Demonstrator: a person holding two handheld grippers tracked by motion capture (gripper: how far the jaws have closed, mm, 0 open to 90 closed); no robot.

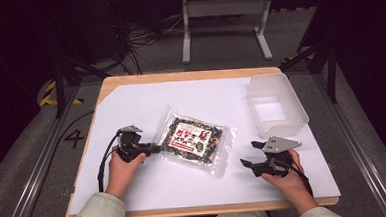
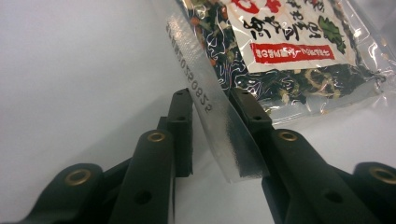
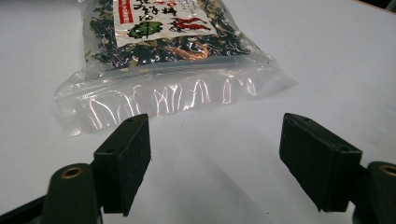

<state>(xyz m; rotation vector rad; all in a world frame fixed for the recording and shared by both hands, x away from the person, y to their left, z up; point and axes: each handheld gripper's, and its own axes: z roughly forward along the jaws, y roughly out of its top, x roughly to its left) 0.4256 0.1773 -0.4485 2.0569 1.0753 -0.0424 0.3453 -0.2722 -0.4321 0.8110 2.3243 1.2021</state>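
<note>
Diagonally lies bag [image 1: 195, 139] (seal toward left gripper [image 1: 155, 149]).

We note that the clear plastic packet of dark dried greens with a red and white label [image 2: 299, 51] is cut off by the top and right edges of the left gripper view, and by the top edge of the right gripper view [image 3: 168, 42]. The printing on its label is too small for us to read in the high view [image 1: 192, 138]. We cannot tell whether the left gripper [image 2: 212, 109] presses the packet's sealed strip. The translucent white plastic bin [image 1: 276, 104] conceals the sheet beneath it. Beyond the table the room is too dark to make out.
</note>
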